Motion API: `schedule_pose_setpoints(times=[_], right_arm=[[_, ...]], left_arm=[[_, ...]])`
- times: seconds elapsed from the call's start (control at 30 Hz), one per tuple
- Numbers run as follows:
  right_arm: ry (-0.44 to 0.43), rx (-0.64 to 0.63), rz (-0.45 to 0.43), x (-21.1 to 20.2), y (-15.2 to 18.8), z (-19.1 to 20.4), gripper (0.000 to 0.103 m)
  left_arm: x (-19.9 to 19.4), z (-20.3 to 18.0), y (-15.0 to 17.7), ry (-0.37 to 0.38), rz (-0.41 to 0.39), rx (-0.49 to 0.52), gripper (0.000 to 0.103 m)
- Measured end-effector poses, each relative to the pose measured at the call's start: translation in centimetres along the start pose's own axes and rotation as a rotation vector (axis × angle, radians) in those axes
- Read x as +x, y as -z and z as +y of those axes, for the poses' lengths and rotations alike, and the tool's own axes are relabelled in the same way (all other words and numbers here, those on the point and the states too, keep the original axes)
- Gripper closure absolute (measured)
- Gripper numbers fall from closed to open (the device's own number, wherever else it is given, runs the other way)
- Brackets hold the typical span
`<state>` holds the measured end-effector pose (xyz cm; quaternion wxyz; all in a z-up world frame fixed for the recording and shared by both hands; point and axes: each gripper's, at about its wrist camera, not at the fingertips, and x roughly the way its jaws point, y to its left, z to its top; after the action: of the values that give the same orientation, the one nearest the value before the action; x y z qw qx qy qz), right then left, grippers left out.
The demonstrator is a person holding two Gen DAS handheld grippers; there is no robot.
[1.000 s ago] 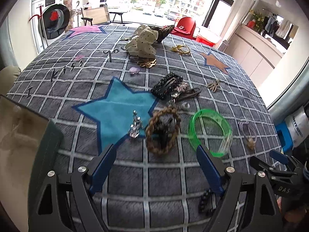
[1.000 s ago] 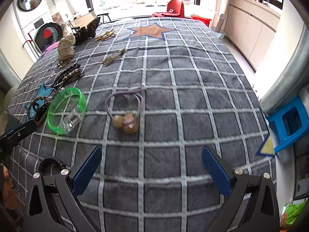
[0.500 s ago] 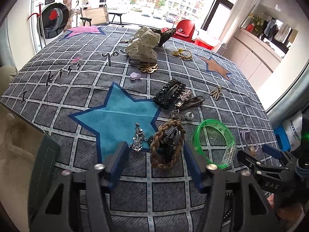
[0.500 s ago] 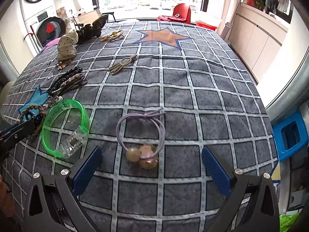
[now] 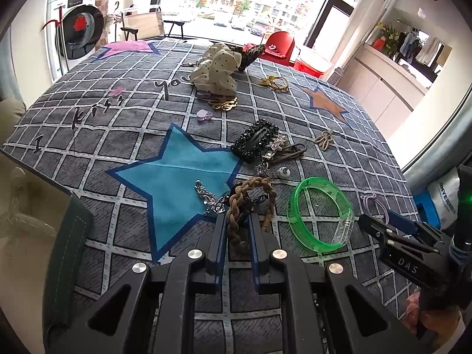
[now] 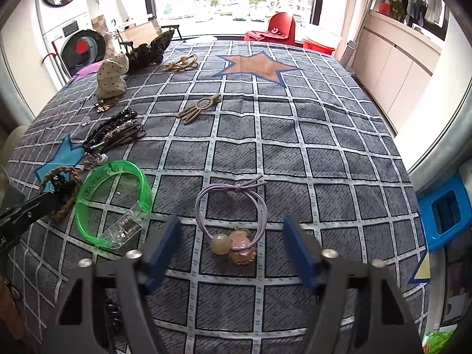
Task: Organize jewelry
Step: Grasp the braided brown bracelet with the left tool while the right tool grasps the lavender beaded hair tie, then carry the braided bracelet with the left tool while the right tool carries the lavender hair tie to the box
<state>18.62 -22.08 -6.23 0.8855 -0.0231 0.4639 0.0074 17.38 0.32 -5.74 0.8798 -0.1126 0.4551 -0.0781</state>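
Left gripper (image 5: 235, 221), just closing, is clamped on a brown braided hair ring (image 5: 239, 203); right gripper (image 6: 231, 247) is half-spread around a lilac beaded hair tie (image 6: 233, 215)

Daylight enters through the large windows (image 5: 236, 3) at the far end of the room and overexposes them to near white in both views. The grid-patterned cloth (image 6: 295, 153) is evenly lit, with soft, faint shadows. Fisheye distortion bends straight lines toward the edges, and a dark vignette fills the corners. Central detail is sharp; the right gripper (image 6: 231, 253) shows slight blur.
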Motion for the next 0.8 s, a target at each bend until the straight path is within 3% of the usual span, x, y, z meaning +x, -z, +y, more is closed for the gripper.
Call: schedule_pose_setpoints(times=[0.03, 0.07, 0.1, 0.3, 0.8], right_arm=[[0.002, 0.004, -0.004, -0.1, 0.0, -0.1, 0.047], [-0.002, 0.006, -0.007, -0.2, 0.1, -0.1, 0.060], [-0.005, 0.009, -0.011, -0.4, 0.1, -0.2, 0.077], [-0.029, 0.044, -0.031, -1.5, 0.5, -0.9, 0.095], [-0.142, 0.107, -0.029, -5.9, 4.2, -1.8, 0.097]], left_arm=[[-0.1, 0.0, 0.0, 0.000, -0.002, 0.001, 0.086], [-0.3, 0.0, 0.0, 0.001, -0.007, 0.003, 0.094], [-0.5, -0.1, 0.0, 0.004, -0.010, 0.010, 0.095], [-1.5, -0.7, 0.3, 0.028, -0.026, 0.032, 0.095], [-6.7, -2.2, 3.0, 0.102, -0.053, 0.076, 0.095]])
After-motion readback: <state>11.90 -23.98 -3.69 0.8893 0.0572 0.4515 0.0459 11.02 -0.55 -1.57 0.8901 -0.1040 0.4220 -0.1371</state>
